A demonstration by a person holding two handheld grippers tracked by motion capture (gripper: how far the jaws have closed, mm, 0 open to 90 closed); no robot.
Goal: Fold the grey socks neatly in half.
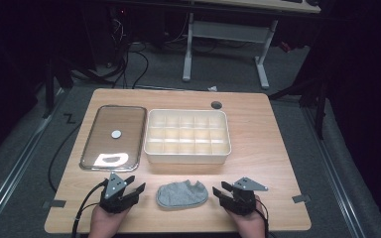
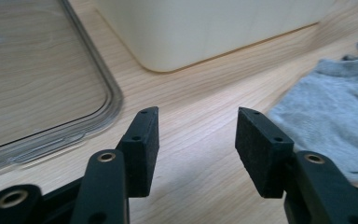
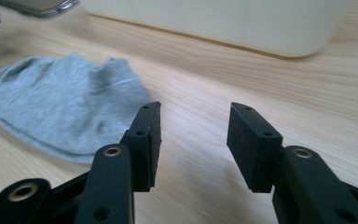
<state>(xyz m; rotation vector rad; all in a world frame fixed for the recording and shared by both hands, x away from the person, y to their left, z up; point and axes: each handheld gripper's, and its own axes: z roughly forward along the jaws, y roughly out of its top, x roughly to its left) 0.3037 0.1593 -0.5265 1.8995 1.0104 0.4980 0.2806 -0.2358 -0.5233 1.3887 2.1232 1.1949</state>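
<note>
Grey cotton ankle sock, lying flat on the wooden table between the empty, parted left gripper and right gripper, is probably best pinched at opposite edges and lifted evenly.

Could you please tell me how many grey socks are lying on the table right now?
1. The grey sock lies flat on the table near its front edge, between the left gripper and the right gripper, in front of the compartment box. None seems hidden.
</note>
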